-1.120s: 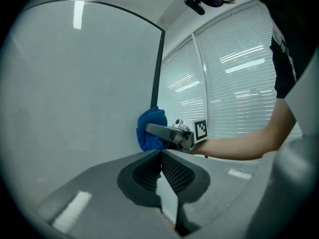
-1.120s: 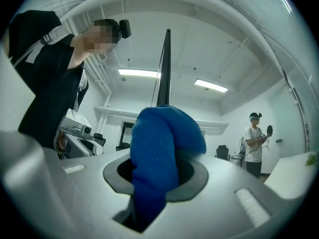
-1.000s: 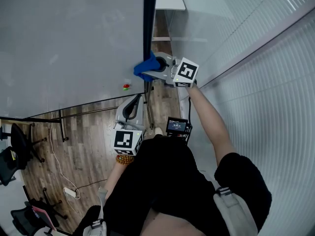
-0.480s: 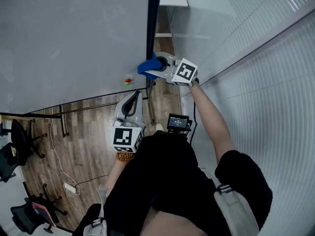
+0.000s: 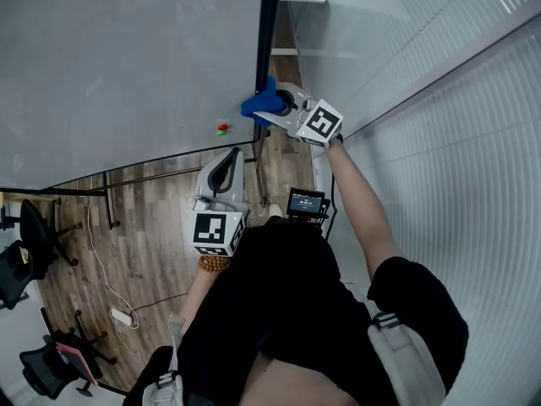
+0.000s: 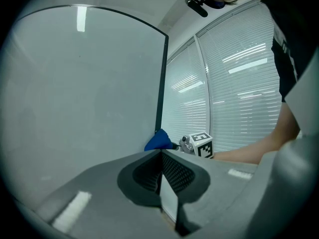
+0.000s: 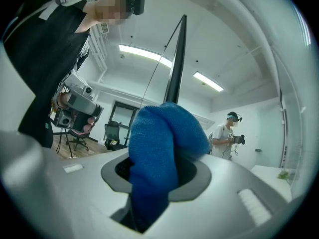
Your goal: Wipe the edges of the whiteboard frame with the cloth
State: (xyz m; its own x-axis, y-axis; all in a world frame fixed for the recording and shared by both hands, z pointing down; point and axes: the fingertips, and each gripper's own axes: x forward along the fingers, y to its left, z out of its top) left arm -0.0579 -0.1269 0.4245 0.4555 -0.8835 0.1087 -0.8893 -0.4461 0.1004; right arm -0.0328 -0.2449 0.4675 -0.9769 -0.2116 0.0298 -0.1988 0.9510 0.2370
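The cloth (image 5: 259, 102) is blue, fuzzy and thick, bunched into a soft rounded wad. It presses against the frame (image 5: 269, 32), a thin, dark, straight strip that runs down the board's right edge. In the head view the cloth sits low on the frame, lapping over it onto the board side.

The right gripper (image 5: 275, 106) has its jaws clamped on the cloth. In the right gripper view the wad fills the gap between the dark ribbed pads and bulges out above them. The frame rises directly behind it. Its grey plastic body and black-and-white marker cube (image 5: 320, 123) lie just right of the frame.

The board (image 5: 127, 66), left of the frame, is pale grey, smooth and glossy. A small red thing (image 5: 222, 128) sticks to it, left of the frame and slightly below the cloth.

The left gripper (image 5: 231, 164) hangs below the cloth, just left of the frame's line, touching nothing. Its jaws are pressed together, pad against pad, with nothing between them.

Right of the frame stands a wall of fine white horizontal slats (image 5: 456, 142). Below it lies a brown wood-plank floor (image 5: 152, 227). Black chairs (image 5: 34, 244) stand far left of the frame.
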